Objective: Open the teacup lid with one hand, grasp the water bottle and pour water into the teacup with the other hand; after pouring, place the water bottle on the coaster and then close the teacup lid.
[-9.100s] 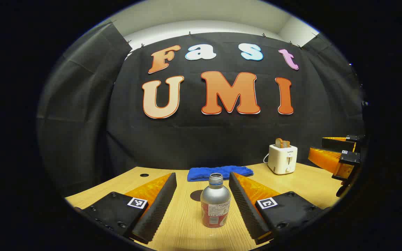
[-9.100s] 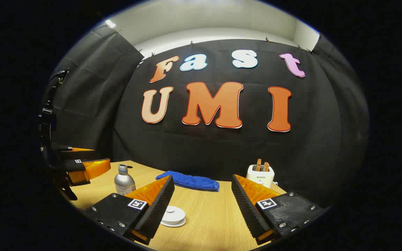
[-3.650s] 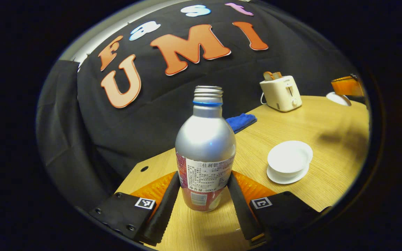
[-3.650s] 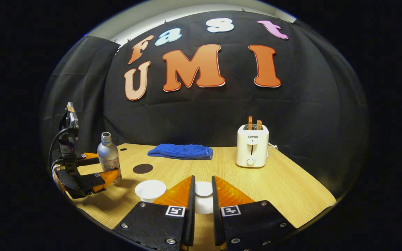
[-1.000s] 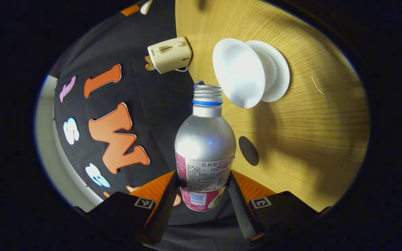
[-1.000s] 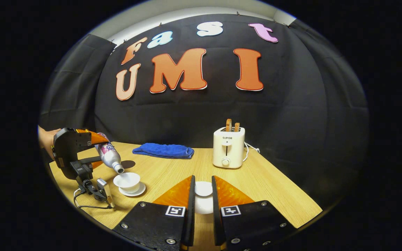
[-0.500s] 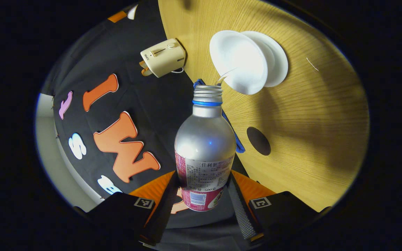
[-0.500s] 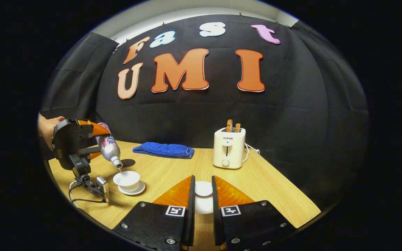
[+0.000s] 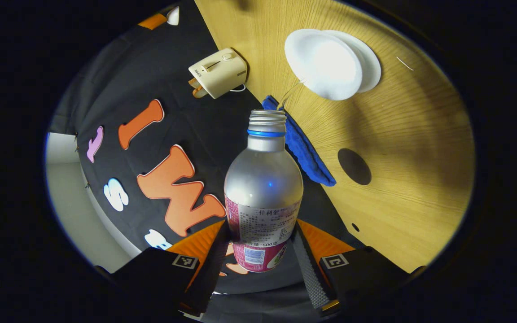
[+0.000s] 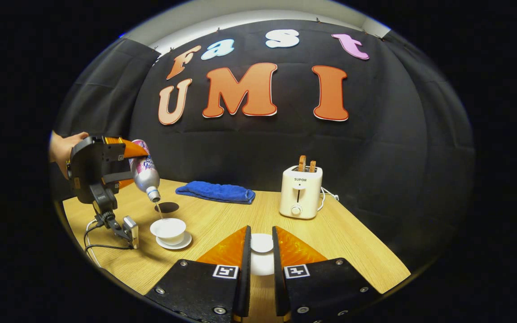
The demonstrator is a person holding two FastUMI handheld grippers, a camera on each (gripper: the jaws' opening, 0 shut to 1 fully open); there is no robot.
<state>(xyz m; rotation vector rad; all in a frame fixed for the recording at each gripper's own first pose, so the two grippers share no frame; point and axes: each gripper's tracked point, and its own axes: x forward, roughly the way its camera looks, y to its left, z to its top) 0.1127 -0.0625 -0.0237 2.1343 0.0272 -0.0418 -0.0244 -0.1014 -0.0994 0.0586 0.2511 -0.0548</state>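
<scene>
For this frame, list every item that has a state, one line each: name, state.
water bottle: uncapped, tipped mouth-down, pouring
teacup: uncovered, on its saucer, taking water
teacup lid: off the cup, gripped
left gripper: shut on the water bottle
right gripper: shut on the teacup lid
coaster: bare
toaster: loaded with two slices
blue cloth: folded

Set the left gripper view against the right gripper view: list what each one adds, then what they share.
Left gripper view: the left gripper clamped on the water bottle near its base, and a look down into the teacup. Right gripper view: the right gripper shut on the lid, plus the hand holding the left gripper. Shared: tilted water bottle, thin water stream, teacup on saucer, coaster, blue cloth, toaster.
</scene>
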